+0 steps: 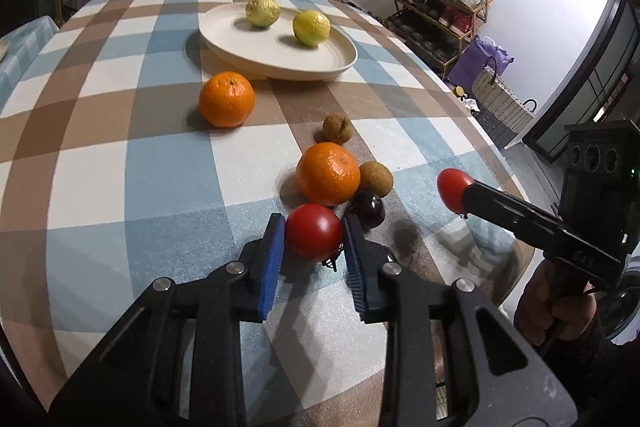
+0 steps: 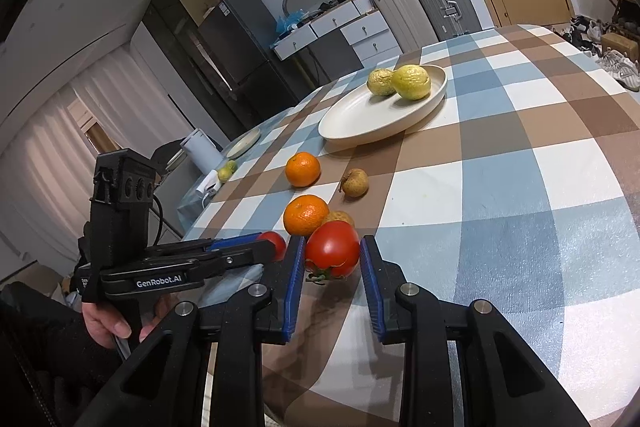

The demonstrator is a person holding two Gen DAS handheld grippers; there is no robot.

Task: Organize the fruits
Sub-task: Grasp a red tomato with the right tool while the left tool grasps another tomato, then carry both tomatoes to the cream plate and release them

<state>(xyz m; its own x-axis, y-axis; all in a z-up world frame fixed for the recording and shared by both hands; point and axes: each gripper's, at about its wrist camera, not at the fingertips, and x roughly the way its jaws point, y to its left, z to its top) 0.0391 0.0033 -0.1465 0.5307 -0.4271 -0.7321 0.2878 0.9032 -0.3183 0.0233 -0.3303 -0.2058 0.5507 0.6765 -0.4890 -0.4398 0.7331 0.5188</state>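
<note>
Nearest, the left tongs (image 1: 314, 241) clenched one tomato (image 1: 314, 231) and the right tongs (image 2: 332, 259) another tomato (image 2: 333, 247), both near the oranges (image 1: 328, 173); farther off, two lemons (image 1: 311, 27) lay on the plate (image 1: 240, 43) on the desk (image 1: 120, 155).

Two matte black hand-held grippers, left gripper (image 1: 314, 241) and right gripper (image 2: 333, 269), each with ribbed blue pads (image 1: 271, 267) lining flat fingers. Round silver screws (image 1: 163, 283) at the linkage pivots, triangular cut-outs in the black arms. White "GenRobot.AI" lettering (image 2: 159, 283) along one body. Boxy black module (image 2: 124, 179) up top with three round ports, thin black cable trailing. Bare-skinned hands (image 2: 108, 323), dark sleeves.
</note>
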